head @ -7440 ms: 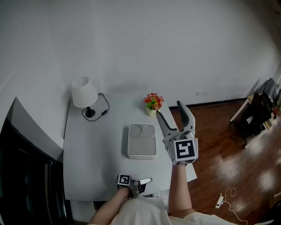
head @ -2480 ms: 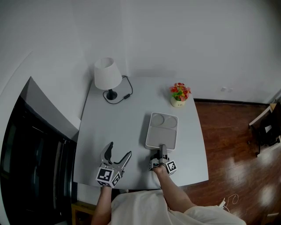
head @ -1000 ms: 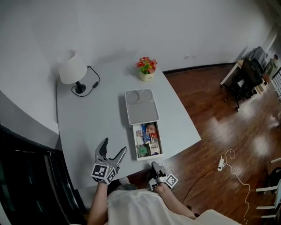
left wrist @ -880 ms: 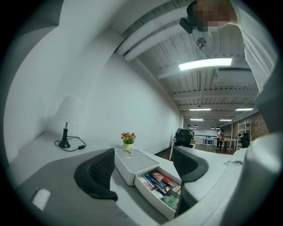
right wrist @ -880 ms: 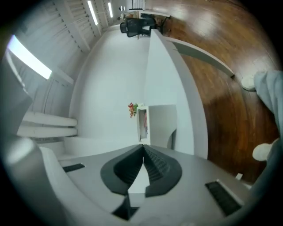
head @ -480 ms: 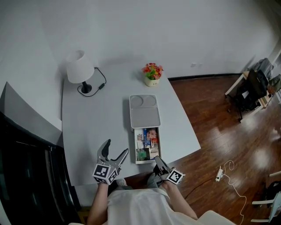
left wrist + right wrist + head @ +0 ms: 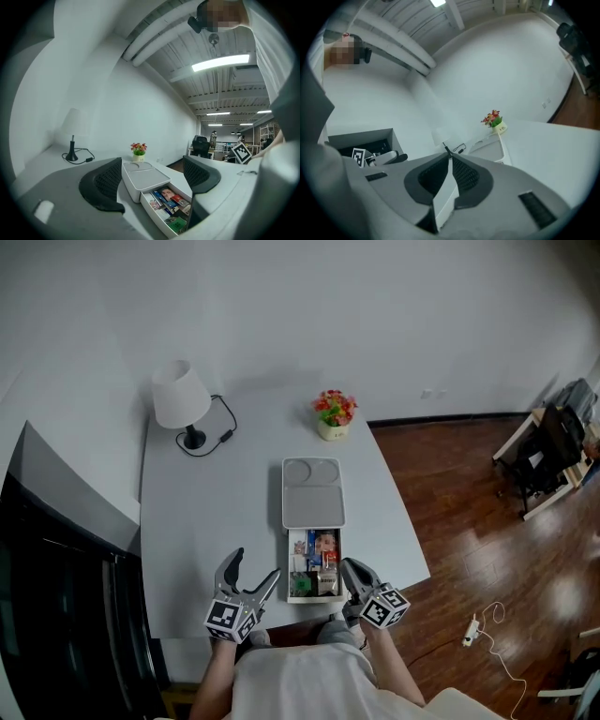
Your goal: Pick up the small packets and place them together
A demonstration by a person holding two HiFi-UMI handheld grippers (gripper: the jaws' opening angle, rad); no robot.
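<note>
While the packets (image 7: 314, 561) lie in the open drawer (image 7: 313, 599), long axis running away from the person, the left gripper (image 7: 256, 566) waits just left, jaws apart. The right gripper (image 7: 348, 568), jaws together, sits just right.

One lamp (image 7: 181, 395), one flower pot (image 7: 334, 420), one drawer box (image 7: 313, 498), one table (image 7: 216, 521), packets (image 7: 315, 563) several.

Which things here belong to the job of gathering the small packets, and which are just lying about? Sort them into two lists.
Belong to the job: packets; open drawer holding them; white box; left gripper, fingers apart; right gripper, fingers together.

Just lying about: lamp; cable; flower pot.
</note>
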